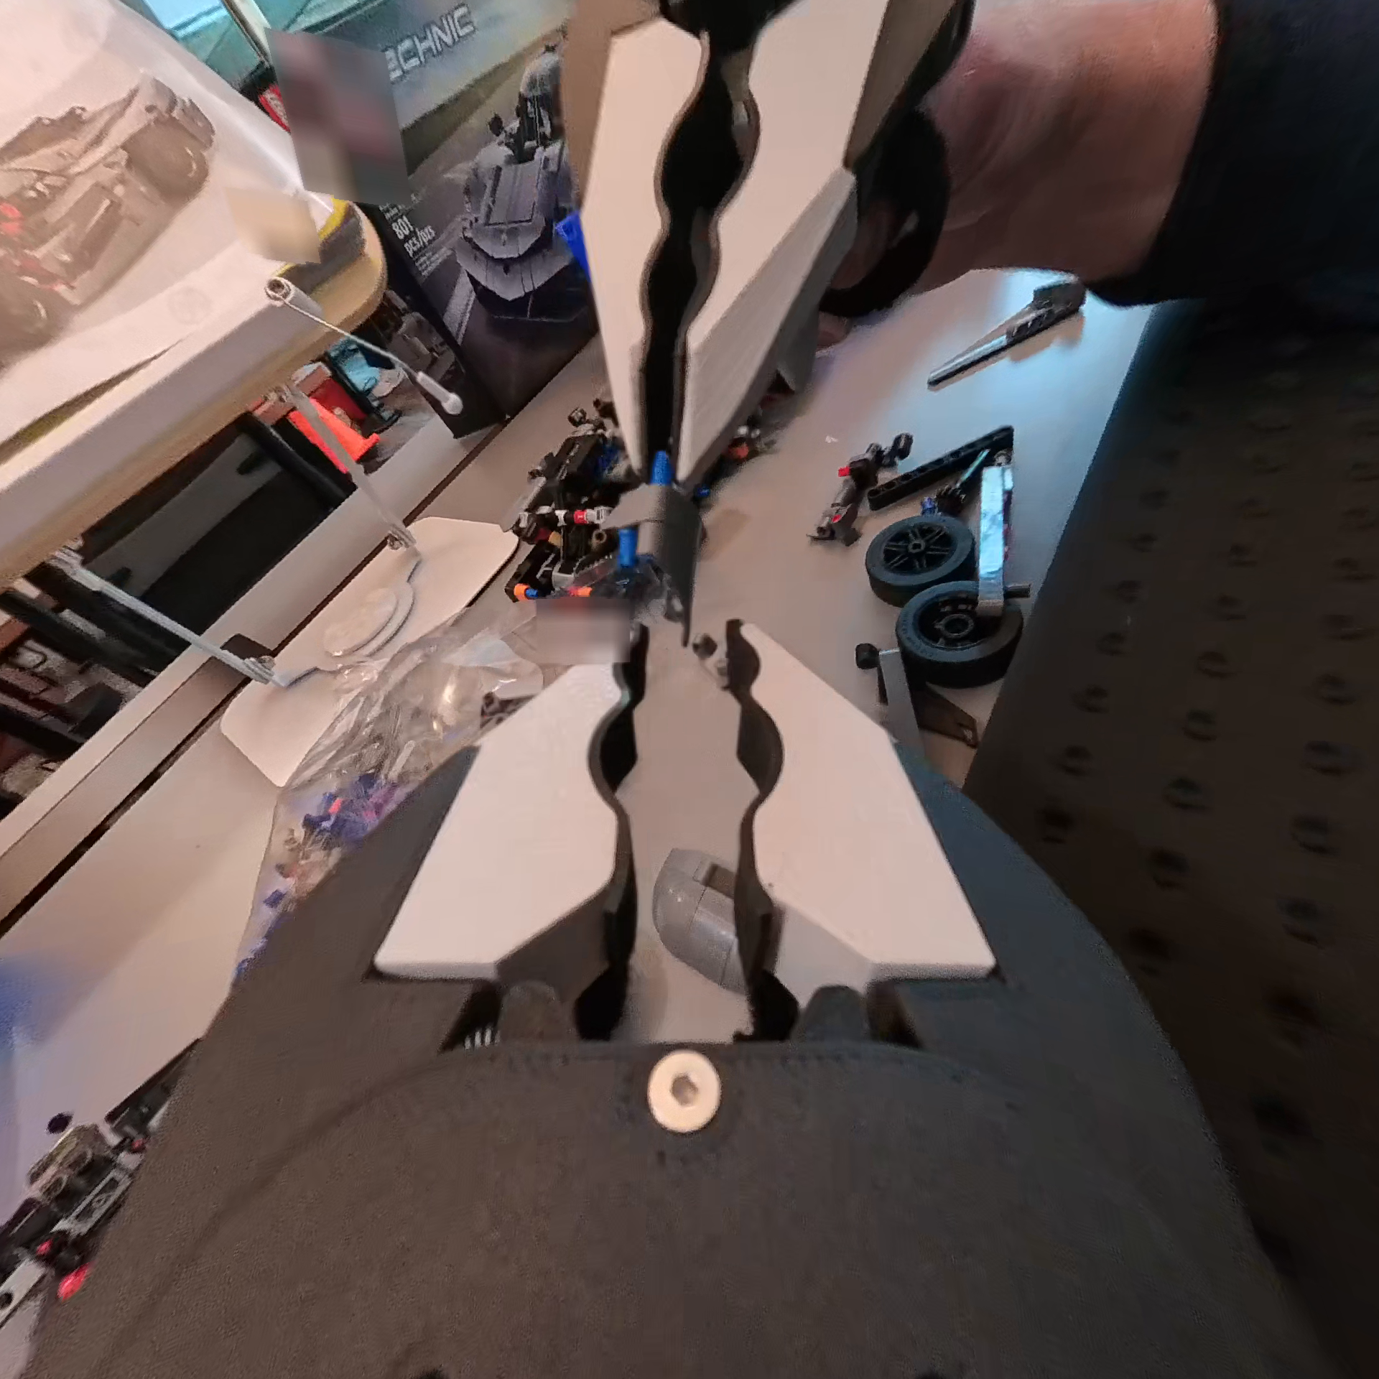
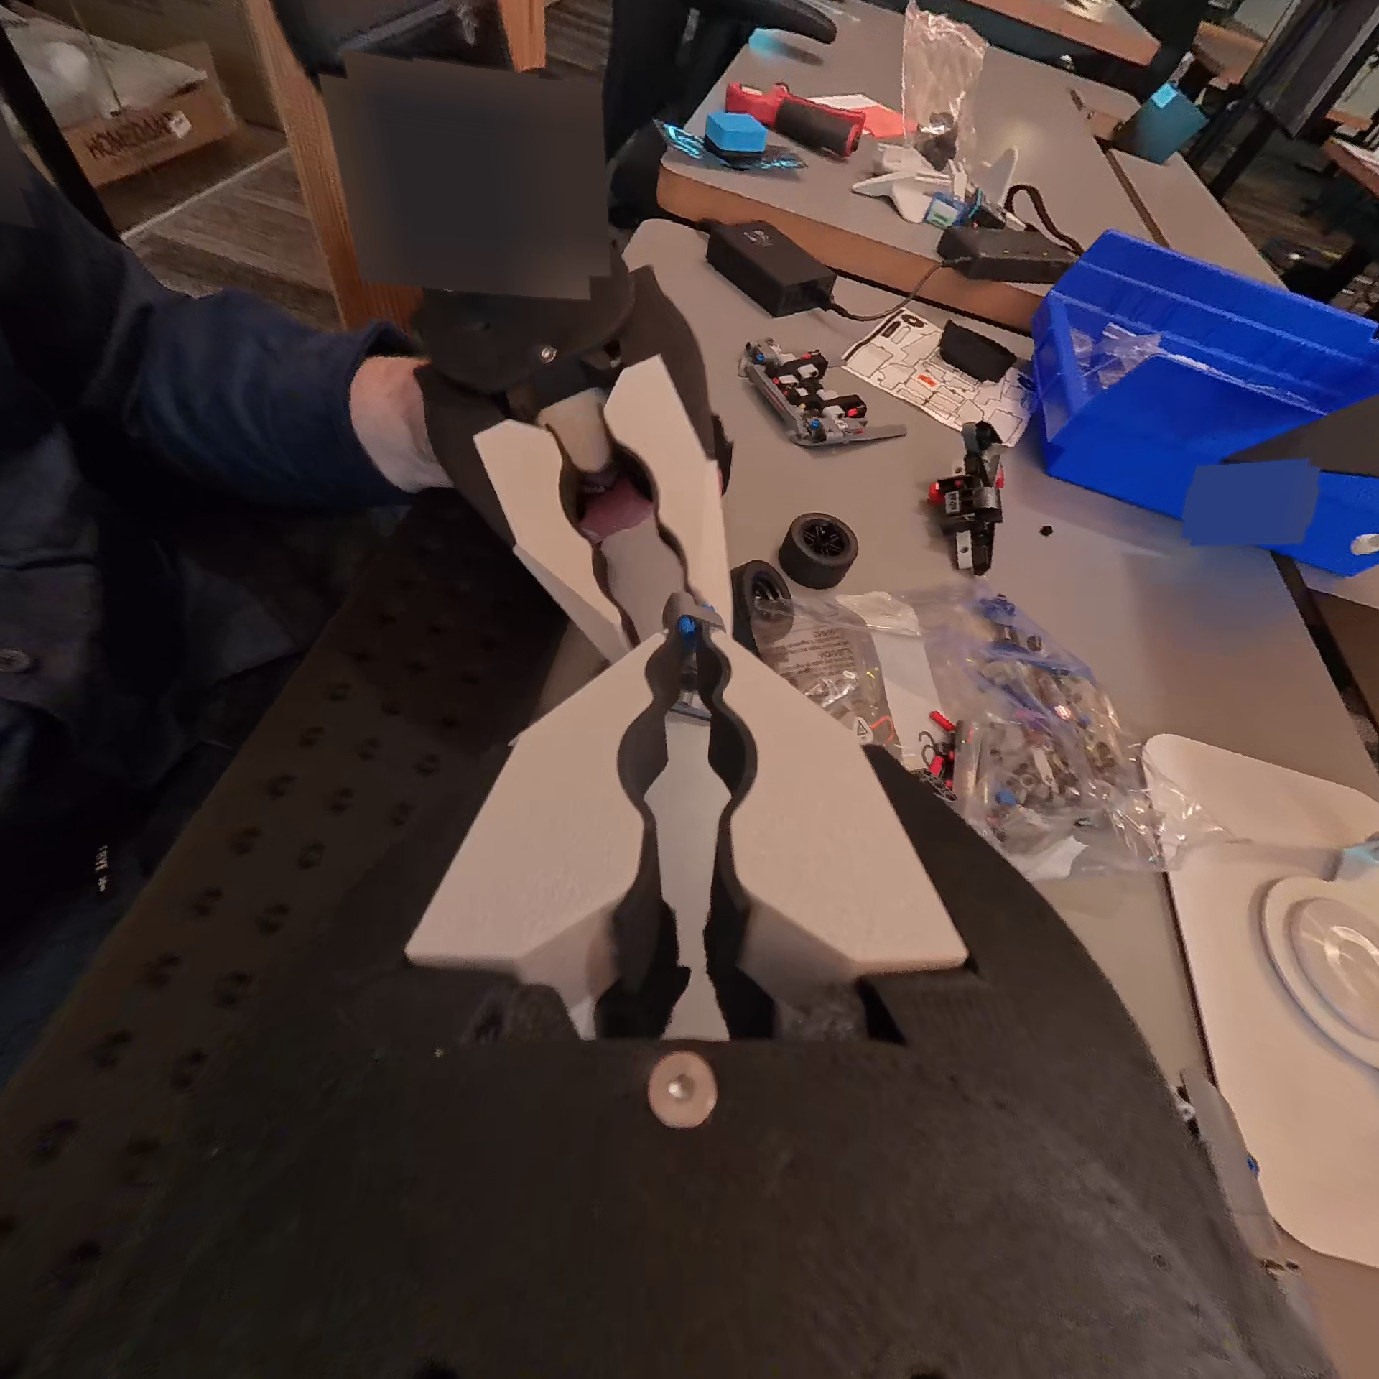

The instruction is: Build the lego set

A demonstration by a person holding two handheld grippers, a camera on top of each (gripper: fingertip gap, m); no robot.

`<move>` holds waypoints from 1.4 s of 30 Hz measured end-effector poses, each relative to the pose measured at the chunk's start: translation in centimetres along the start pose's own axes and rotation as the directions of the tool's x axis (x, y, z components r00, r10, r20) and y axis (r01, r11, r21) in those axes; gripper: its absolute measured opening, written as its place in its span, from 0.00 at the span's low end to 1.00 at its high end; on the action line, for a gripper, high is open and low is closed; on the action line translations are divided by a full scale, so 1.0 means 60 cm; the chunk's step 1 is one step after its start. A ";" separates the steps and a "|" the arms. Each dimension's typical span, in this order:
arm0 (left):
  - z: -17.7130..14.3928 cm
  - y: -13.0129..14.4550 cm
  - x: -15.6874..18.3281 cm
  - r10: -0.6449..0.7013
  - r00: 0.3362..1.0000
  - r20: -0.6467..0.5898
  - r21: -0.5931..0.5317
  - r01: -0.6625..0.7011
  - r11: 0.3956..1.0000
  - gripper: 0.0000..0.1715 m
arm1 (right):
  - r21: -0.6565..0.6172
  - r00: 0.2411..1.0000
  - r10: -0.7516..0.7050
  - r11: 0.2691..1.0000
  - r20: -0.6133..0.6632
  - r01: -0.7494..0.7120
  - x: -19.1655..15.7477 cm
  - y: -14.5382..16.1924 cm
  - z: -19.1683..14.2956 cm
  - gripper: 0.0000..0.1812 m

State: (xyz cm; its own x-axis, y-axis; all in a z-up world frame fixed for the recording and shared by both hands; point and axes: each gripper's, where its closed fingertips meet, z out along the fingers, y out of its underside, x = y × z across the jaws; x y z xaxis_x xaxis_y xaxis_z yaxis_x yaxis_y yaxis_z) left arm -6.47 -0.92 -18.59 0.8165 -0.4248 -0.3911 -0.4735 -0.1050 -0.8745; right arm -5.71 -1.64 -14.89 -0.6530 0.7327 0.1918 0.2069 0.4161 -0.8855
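Our small gray piece with a blue pin (image 2: 688, 625) was held up over the table's (image 2: 1119, 522) near edge, pinched at the tips of our right claw (image 2: 690, 657), its pin lying roughly along that claw's fingers. Our left claw (image 1: 683, 634) faced it tip to tip, just beside the piece, its fingers spread and gripping nothing.
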 end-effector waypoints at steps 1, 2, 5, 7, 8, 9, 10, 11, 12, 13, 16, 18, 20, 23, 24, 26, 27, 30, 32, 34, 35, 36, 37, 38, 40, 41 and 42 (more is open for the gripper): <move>-0.003 -0.008 0.001 -0.012 1.000 -0.011 0.029 0.013 0.999 0.12 | -0.007 1.000 -0.005 1.000 0.007 0.005 -0.003 0.002 0.002 0.01; -0.006 -0.015 0.008 -0.021 0.999 -0.043 0.059 0.024 0.998 0.13 | -0.022 1.000 -0.009 1.000 0.001 0.009 -0.003 0.006 0.004 0.01; -0.008 -0.017 0.006 -0.034 0.998 -0.044 0.067 0.037 0.997 0.10 | -0.024 1.000 -0.016 1.000 0.019 0.017 -0.009 0.006 0.007 0.01; -0.007 -0.018 0.009 -0.038 0.998 -0.054 0.067 0.041 0.997 0.04 | -0.012 0.999 -0.023 1.000 0.023 0.023 -0.011 0.002 0.008 0.01; -0.006 -0.017 0.011 -0.044 0.997 -0.067 0.065 0.048 0.997 0.03 | -0.011 1.000 -0.017 1.000 0.024 0.017 -0.011 0.003 0.009 0.01; -0.007 -0.016 0.011 -0.047 0.996 -0.070 0.059 0.051 0.997 0.03 | 0.000 1.000 -0.007 1.000 0.027 0.007 -0.012 0.001 0.009 0.01; -0.010 -0.019 0.009 -0.036 0.998 -0.057 0.067 0.039 0.997 0.03 | 0.013 0.999 0.000 1.000 0.032 0.000 -0.012 -0.002 0.008 0.01; -0.011 -0.022 0.010 -0.025 0.999 -0.048 0.077 0.028 0.997 0.03 | 0.009 1.000 0.006 1.000 0.027 -0.006 -0.010 -0.003 0.007 0.01; -0.010 -0.020 0.010 -0.016 0.999 -0.039 0.067 0.018 0.998 0.03 | -0.008 1.000 0.008 1.000 0.013 -0.008 -0.007 0.002 0.008 0.01; -0.009 -0.015 0.005 0.008 1.000 -0.006 0.042 -0.007 0.999 0.03 | -0.023 1.000 0.004 1.000 0.003 -0.004 -0.005 0.006 0.010 0.03; 0.000 -0.003 0.011 0.074 0.997 0.014 -0.021 -0.074 0.997 0.03 | -0.066 1.000 0.004 0.998 -0.001 -0.004 -0.006 0.016 0.018 0.03; 0.002 0.004 0.007 0.134 0.990 0.053 -0.062 -0.131 0.989 0.03 | -0.085 1.000 0.020 0.996 0.006 -0.019 -0.006 0.023 0.019 0.01; 0.005 0.008 0.009 0.152 0.987 0.056 -0.084 -0.147 0.986 0.03 | -0.103 1.000 0.016 0.995 0.000 -0.016 -0.005 0.027 0.019 0.01; 0.005 0.012 0.012 0.159 0.986 0.049 -0.099 -0.154 0.983 0.03 | -0.123 1.000 0.028 0.992 0.008 -0.027 -0.008 0.032 0.020 0.01; 0.005 0.013 0.011 0.176 0.983 0.058 -0.104 -0.170 0.980 0.03 | -0.123 1.000 0.024 0.992 0.010 -0.022 -0.009 0.031 0.019 0.00; 0.003 0.009 0.014 0.189 0.980 0.061 -0.100 -0.182 0.978 0.03 | -0.123 0.999 0.029 0.992 0.014 -0.027 -0.009 0.032 0.013 0.00; 0.001 0.007 0.013 0.187 0.980 0.066 -0.094 -0.181 0.979 0.03 | -0.120 0.999 0.036 0.992 0.013 -0.034 -0.007 0.033 0.010 0.00; -0.008 0.019 0.002 0.169 0.982 0.081 -0.122 -0.158 0.980 0.00 | -0.072 0.999 0.043 0.997 0.010 -0.042 -0.002 0.026 -0.019 0.00; -0.026 0.003 -0.008 0.042 0.998 0.049 -0.021 -0.041 0.999 0.00 | -0.016 0.997 0.074 0.997 0.020 -0.073 0.001 0.020 -0.043 0.00; -0.030 -0.008 -0.016 -0.004 0.999 0.045 0.034 0.002 0.999 0.00 | -0.028 0.996 0.084 0.996 0.035 -0.083 -0.004 0.031 -0.038 0.00; -0.026 -0.006 -0.012 0.045 0.998 0.049 0.013 -0.046 0.999 0.00 | -0.018 0.995 0.090 0.996 0.035 -0.089 -0.006 0.031 -0.029 0.00; -0.020 -0.006 0.002 0.096 0.995 0.028 0.005 -0.096 0.995 0.00 | -0.020 0.995 0.099 0.995 0.030 -0.099 -0.005 0.032 -0.019 0.00; -0.015 -0.005 0.011 0.148 0.988 0.032 -0.015 -0.148 0.989 0.00 | -0.032 0.993 0.115 0.993 0.020 -0.115 -0.003 0.035 -0.011 0.07; -0.010 -0.003 0.015 0.201 0.979 0.046 -0.038 -0.199 0.979 0.00 | -0.040 0.990 0.138 0.990 0.026 -0.137 -0.002 0.037 -0.006 0.13; -0.004 -0.007 0.031 0.265 0.964 0.035 -0.035 -0.263 0.964 0.00 | -0.037 0.987 0.153 0.988 0.040 -0.152 -0.003 0.039 -0.003 0.09; -0.004 -0.013 0.035 0.293 0.955 0.042 -0.026 -0.292 0.956 0.00 | -0.030 0.989 0.147 0.989 0.030 -0.146 -0.001 0.039 -0.002 0.07; -0.002 -0.013 0.039 0.311 0.949 0.043 -0.028 -0.310 0.950 0.00 | -0.030 0.989 0.143 0.989 0.039 -0.142 -0.003 0.039 -0.001 0.05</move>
State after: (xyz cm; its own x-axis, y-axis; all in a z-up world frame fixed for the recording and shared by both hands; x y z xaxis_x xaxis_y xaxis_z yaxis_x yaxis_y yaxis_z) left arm -4.24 -1.94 -18.76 0.6424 -0.3970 -0.6555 -0.7123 0.0064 -0.7019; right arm -5.03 -0.78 -16.96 -0.6442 0.7634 0.0462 0.3195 0.3236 -0.8906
